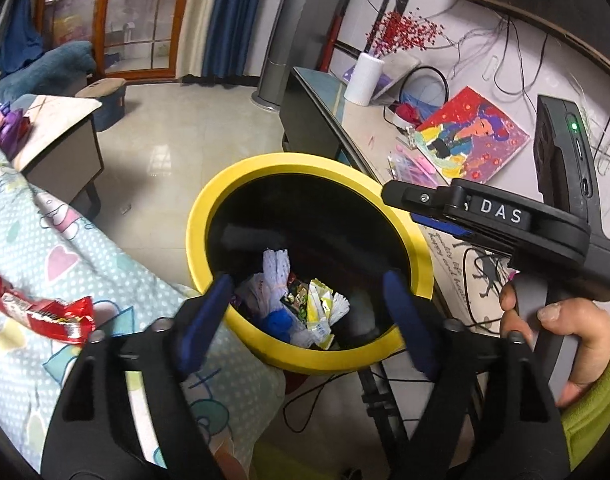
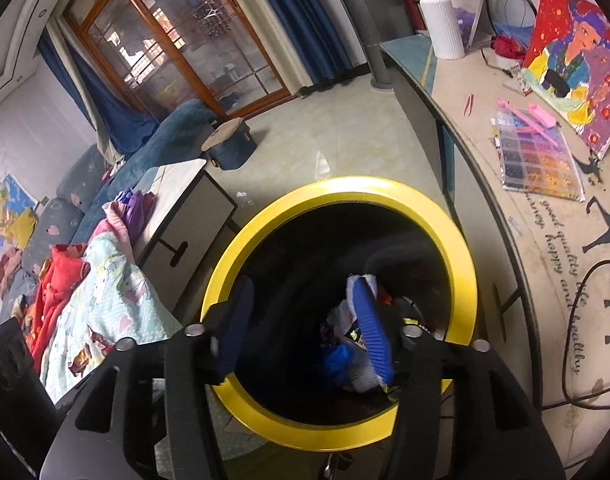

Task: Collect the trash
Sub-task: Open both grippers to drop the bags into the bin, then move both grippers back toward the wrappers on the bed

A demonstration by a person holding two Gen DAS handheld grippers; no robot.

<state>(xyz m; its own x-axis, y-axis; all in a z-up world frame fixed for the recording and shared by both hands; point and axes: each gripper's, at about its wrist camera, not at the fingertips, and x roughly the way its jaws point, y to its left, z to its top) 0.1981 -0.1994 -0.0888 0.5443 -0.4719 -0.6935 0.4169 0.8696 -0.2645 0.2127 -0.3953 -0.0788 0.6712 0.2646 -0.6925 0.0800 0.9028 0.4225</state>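
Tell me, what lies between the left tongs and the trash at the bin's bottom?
Nothing: the left wrist view shows only air between the open left tongs and the trash.

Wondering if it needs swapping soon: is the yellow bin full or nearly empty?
Nearly empty. The yellow bin holds only a few wrappers at the bottom, with dark bare wall above them.

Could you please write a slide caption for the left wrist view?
Open left tool above the yellow bin of wrappers, right tool alongside.
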